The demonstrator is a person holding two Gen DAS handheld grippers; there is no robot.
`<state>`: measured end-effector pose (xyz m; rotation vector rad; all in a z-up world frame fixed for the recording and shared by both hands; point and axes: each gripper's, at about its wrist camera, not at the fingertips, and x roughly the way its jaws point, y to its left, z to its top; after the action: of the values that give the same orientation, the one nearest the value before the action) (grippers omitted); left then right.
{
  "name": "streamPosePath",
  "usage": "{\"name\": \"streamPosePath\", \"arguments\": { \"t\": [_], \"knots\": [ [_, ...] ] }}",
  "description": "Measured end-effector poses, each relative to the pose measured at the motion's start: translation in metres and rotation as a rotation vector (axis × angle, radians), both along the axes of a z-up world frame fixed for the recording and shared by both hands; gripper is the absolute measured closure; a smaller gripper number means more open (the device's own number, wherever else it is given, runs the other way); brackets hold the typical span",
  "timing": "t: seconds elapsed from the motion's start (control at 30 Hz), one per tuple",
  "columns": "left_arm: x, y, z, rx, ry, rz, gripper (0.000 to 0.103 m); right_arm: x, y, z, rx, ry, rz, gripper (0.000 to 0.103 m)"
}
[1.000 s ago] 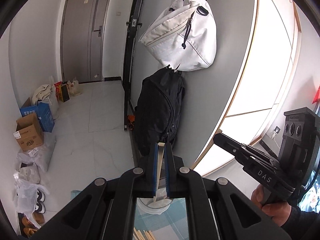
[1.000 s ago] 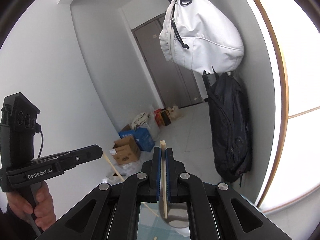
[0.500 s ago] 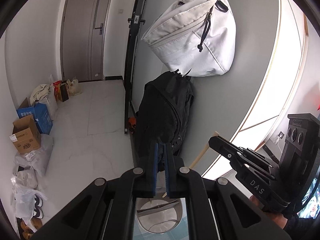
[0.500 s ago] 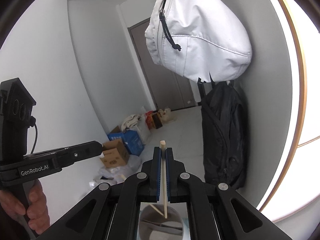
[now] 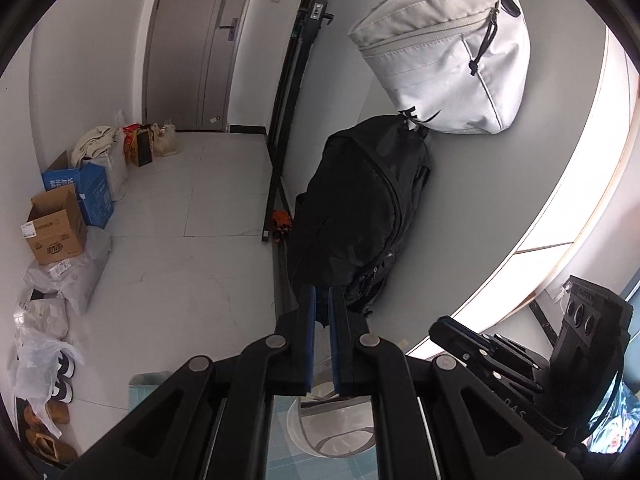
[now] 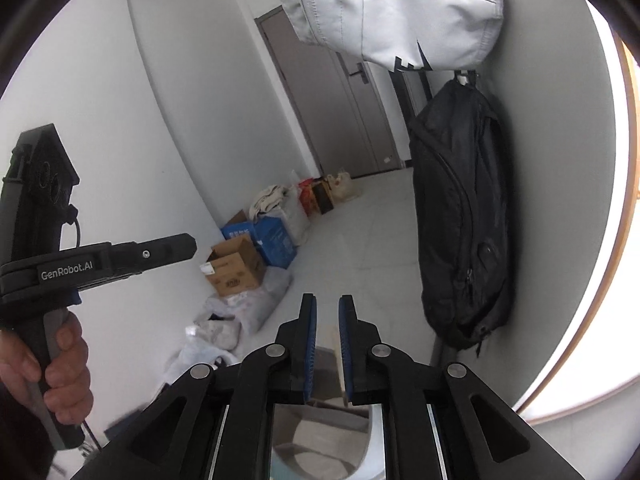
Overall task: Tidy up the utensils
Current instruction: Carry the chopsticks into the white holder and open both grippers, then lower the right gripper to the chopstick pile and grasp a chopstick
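Left gripper [image 5: 322, 308] is clenched to a narrow slit above a round holder [image 5: 298, 428], nothing visible between its pads. Right gripper [image 6: 327, 312] has just been opening; a wooden chopstick [image 6: 339, 364] leans on its right pad, released.

Ahead of you a white bag [image 5: 444, 54] hangs on the grey wall above a black backpack [image 5: 352, 208], while across the pale tiled floor [image 5: 180, 264] a brown cardboard box [image 5: 54, 230], a blue box [image 5: 86, 192] and plastic bags [image 5: 68, 280] line the wall toward a grey door [image 5: 192, 40].
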<state>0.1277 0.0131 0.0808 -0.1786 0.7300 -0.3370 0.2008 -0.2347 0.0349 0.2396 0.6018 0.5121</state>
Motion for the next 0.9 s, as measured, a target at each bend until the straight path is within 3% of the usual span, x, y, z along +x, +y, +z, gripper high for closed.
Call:
{"name": "streamPosePath", "arguments": {
  "t": [0.07,0.23,0.33,0.47,0.7,0.83,0.9],
  "knots": [
    [-0.004,0.003,0.0,0.009,0.017,0.02,0.086,-0.006,-0.005,0.0,0.007,0.004,-0.015,0.079],
    [-0.02,0.003,0.003,0.029,-0.01,0.064,0.066,-0.024,-0.016,0.015,0.02,-0.005,-0.041,0.069],
    [-0.029,0.0,0.006,0.041,-0.022,0.091,0.061,-0.036,-0.02,0.028,0.038,-0.025,-0.044,0.06],
    [-0.046,-0.003,0.012,0.052,-0.042,0.1,0.046,-0.06,-0.021,0.045,0.058,-0.058,-0.039,0.052],
    [-0.075,-0.004,0.021,0.073,-0.072,0.108,0.043,-0.095,-0.014,0.061,0.059,-0.084,-0.011,0.04],
    [-0.091,-0.004,0.021,0.09,-0.088,0.121,0.028,-0.116,-0.011,0.066,0.062,-0.095,-0.002,0.031],
    [-0.101,-0.005,0.02,0.097,-0.103,0.115,0.028,-0.126,-0.009,0.066,0.056,-0.103,0.004,0.028]
  ]
}}
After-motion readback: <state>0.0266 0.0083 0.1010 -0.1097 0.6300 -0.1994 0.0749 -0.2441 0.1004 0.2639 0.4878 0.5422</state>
